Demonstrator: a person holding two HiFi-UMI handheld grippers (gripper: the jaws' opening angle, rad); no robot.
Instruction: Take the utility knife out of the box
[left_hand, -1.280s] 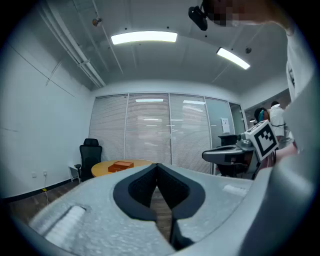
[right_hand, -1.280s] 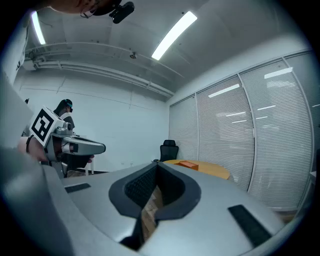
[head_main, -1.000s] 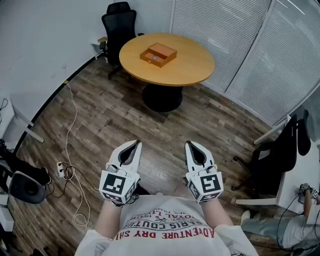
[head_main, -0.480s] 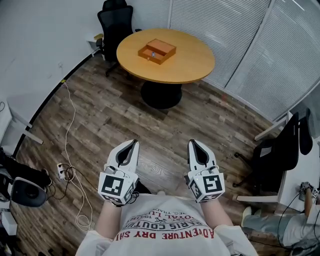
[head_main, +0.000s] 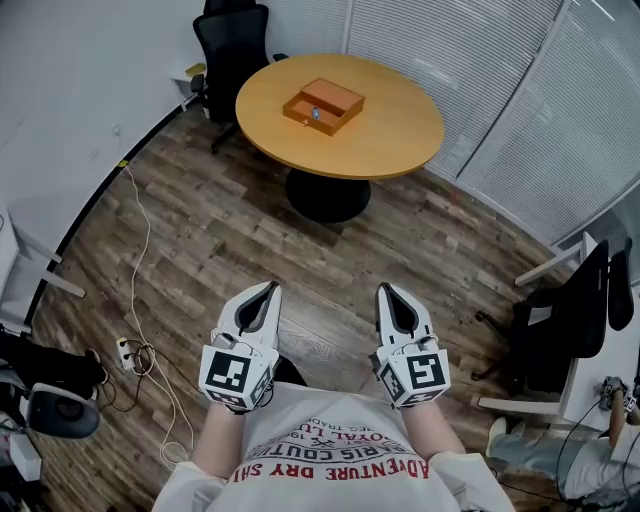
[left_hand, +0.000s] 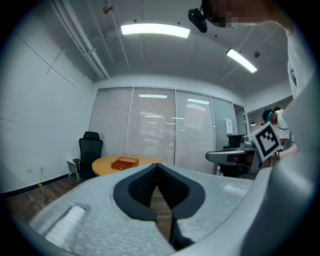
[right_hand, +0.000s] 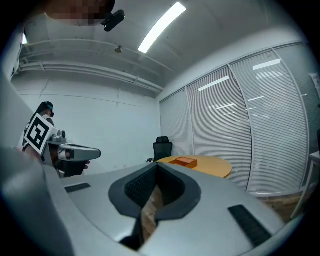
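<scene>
Orange wood box (head_main: 323, 105) sits on the round tabletop (head_main: 400, 130), toward its far-left edge and well back from the near edge. The box's front part is open. What looks like the knife (head_main: 313, 114) lies in it, a small pale-blue speck, too small to tell more.

L gripper (head_main: 267, 287) and R gripper (head_main: 386, 289) are side by side low in head view, just ahead of the person's shirt (head_main: 330, 440). Both are over the floor (head_main: 200, 230), well apart from the tabletop and pointing toward it.

L gripper view: jaws closed, tips together, nothing btwn them. Box shows far off, left of the tips. R gripper view: jaws closed too, empty. Box and tabletop are far off, right of the tips.

Black chair (head_main: 232, 40) stands just past the tabletop's far-left edge. White cable (head_main: 150, 250) trails over the floor at left. Blinds (head_main: 500, 80) run behind the tabletop.
</scene>
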